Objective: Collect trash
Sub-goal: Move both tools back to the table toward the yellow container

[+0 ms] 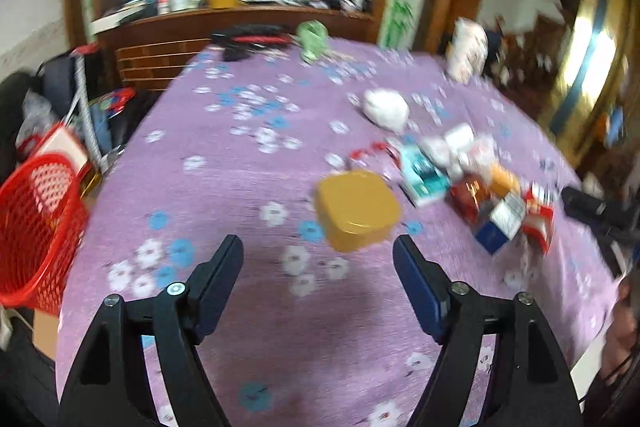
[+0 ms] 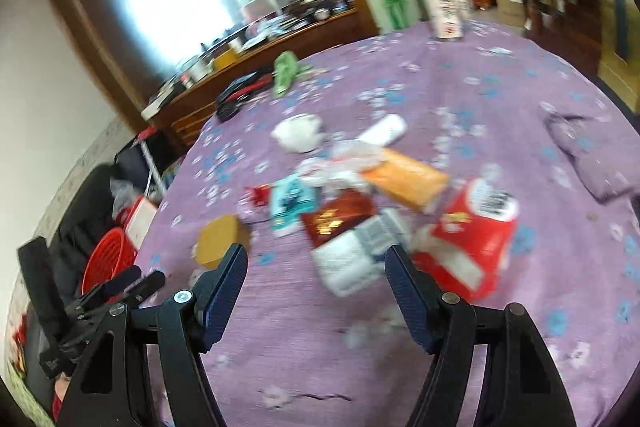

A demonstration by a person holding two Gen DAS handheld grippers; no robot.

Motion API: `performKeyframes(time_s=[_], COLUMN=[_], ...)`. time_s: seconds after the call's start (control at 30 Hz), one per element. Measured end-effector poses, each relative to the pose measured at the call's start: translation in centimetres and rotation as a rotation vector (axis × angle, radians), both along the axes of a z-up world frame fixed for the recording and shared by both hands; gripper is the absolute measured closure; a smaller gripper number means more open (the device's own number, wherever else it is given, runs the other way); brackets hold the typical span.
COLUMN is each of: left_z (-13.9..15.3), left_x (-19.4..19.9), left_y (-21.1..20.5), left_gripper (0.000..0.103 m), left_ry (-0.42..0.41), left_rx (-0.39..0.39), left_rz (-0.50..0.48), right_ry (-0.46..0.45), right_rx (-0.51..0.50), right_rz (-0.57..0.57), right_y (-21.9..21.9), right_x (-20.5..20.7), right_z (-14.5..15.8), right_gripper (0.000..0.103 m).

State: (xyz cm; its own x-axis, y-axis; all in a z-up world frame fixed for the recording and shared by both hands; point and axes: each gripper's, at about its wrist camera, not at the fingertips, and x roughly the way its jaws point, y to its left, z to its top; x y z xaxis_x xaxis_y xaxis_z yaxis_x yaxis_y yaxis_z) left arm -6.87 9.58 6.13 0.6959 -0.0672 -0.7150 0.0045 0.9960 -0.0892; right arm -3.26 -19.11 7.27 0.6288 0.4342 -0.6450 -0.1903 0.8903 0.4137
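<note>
Most of the trash lies heaped mid-worktop: boxes, wrappers, a yellow tub. My left tongs and right tongs both gape empty. I judge collecting barely begun; the red basket beside the worktop looks the likely bin.

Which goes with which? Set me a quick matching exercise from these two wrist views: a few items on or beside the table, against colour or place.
Column one:
1. tin
2. basket
3. crumpled wad
4. tablecloth

Column two:
a. red, off the table's left edge
b. purple with flowers
c. yellow, just ahead of the left gripper
d. white, beyond the packaging pile

Pairs: 1-c, 2-a, 3-d, 4-b
</note>
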Motion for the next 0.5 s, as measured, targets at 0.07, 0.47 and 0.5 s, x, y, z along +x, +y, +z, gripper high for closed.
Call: performKeyframes(time_s=[0.07,0.47,0.5], left_z=[-0.7,-2.8,-3.0], left_x=[1.0,6.4,6.8], left_y=[-1.5,-4.4,-4.5], left_gripper=[0.022,0.018,0.018], left_ry=[0.024,0.141,0.139], left_rx=[0.061,0.042,0.048], left_rz=[-0.001,0.154,0.162], right_ry=[0.008,0.008,0.008], right_rx=[0.016,0.034,0.032], right_rz=[-0.018,-0.045,-0.044], right_y=[-1.4,-3.7,-3.7], right_x=[-0.1,-0.5,-0.4], right_z=[-0.4,-1.6,-1.7], right_gripper=[0.028,0.027,0.027])
